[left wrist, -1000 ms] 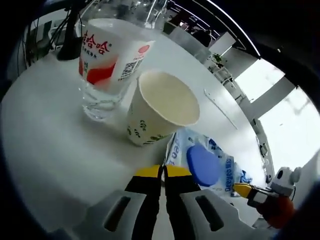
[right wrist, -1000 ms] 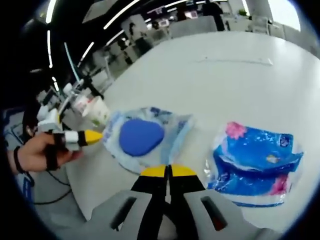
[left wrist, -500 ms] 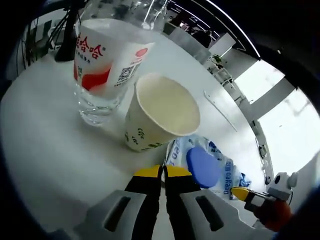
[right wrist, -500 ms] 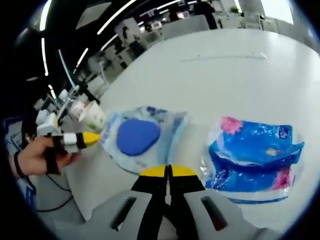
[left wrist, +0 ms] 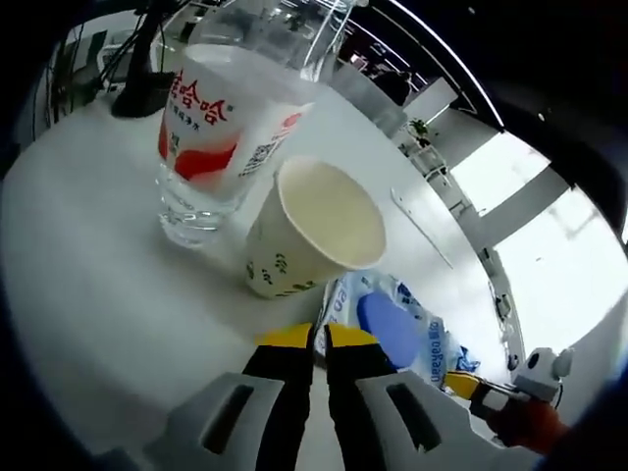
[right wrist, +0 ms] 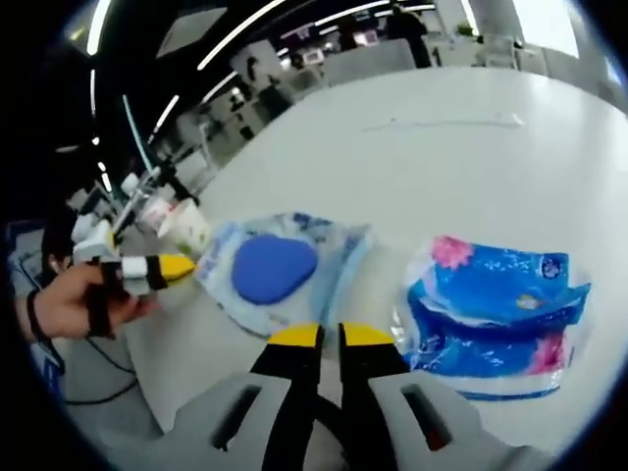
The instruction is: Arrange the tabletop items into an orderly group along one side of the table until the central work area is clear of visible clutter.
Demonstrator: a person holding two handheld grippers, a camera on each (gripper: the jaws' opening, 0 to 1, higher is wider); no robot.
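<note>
white table point(right wrist: 471, 167) carries a blue tissue pack point(right wrist: 496, 319) at right and a wipes pack point(right wrist: 280, 270) with blue lid left of it. further left stand a clear bottle point(left wrist: 231, 118) and a paper cup point(left wrist: 314, 226), touching. left gripper point(left wrist: 320, 339) jaws are closed and empty; right gripper point(right wrist: 331, 336) jaws sit slightly parted, holding nothing.

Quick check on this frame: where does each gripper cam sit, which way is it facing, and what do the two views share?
Left gripper view: rides the left gripper, low over the white table, facing the water bottle and paper cup; own jaws shut, right gripper at lower right.
Right gripper view: rides the right gripper, higher, facing across the table to the blue tissue pack; own jaws slightly parted, hand holding the left gripper at left.
Shared: the wet wipes pack, cup and bottle.
</note>
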